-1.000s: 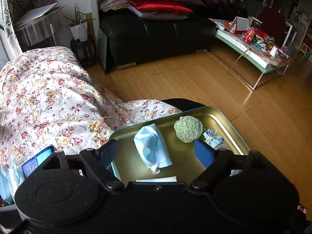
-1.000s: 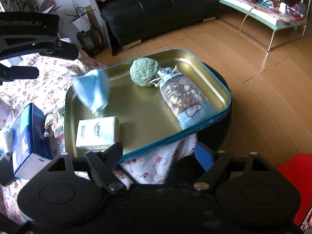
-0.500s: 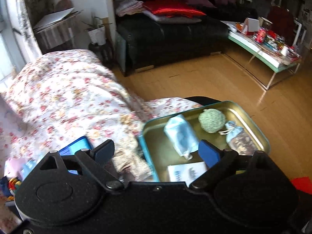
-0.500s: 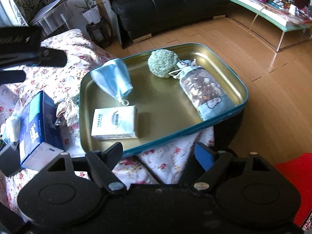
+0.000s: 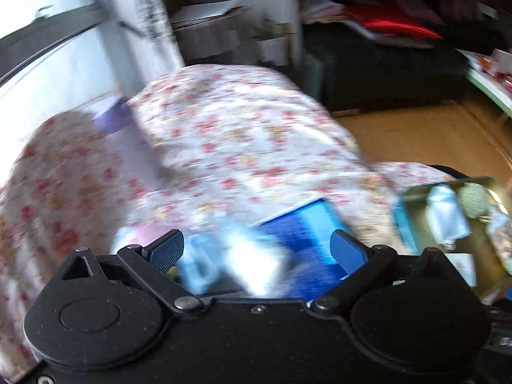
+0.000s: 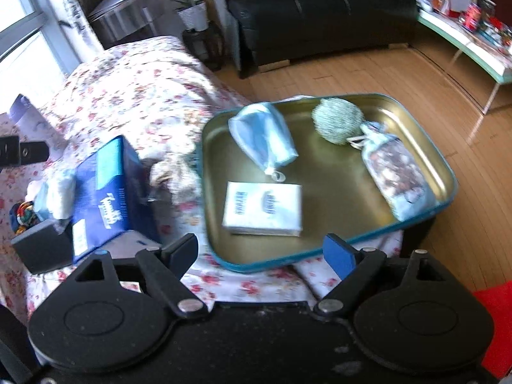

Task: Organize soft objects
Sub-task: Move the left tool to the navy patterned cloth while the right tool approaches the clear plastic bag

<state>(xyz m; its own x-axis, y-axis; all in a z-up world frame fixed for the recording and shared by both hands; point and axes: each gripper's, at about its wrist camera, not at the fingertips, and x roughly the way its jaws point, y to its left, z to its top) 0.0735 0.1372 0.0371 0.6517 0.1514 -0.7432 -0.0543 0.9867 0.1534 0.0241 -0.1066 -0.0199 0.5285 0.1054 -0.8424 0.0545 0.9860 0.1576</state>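
Observation:
A gold metal tray (image 6: 336, 172) with a teal rim sits on the floral cloth. It holds a light blue face mask (image 6: 264, 137), a green fuzzy ball (image 6: 337, 120), a drawstring sachet (image 6: 396, 172) and a white tissue pack (image 6: 264, 208). My right gripper (image 6: 260, 254) is open and empty just in front of the tray. My left gripper (image 5: 257, 249) is open and empty over a blue box (image 5: 300, 224) and pale soft items; this view is blurred. The tray shows at its right edge (image 5: 480, 236).
A blue box (image 6: 105, 188) lies left of the tray on the floral cover (image 6: 137, 96), with a dark small bin (image 6: 41, 243) of small items beside it. A black sofa (image 6: 320, 19), a plant stand (image 6: 195, 22) and a glass table (image 6: 473, 41) stand on the wooden floor.
My left gripper has swung left, away from the tray, toward the blue box; its view is now blurred. My right gripper has shifted left too, so the tray sits further right.

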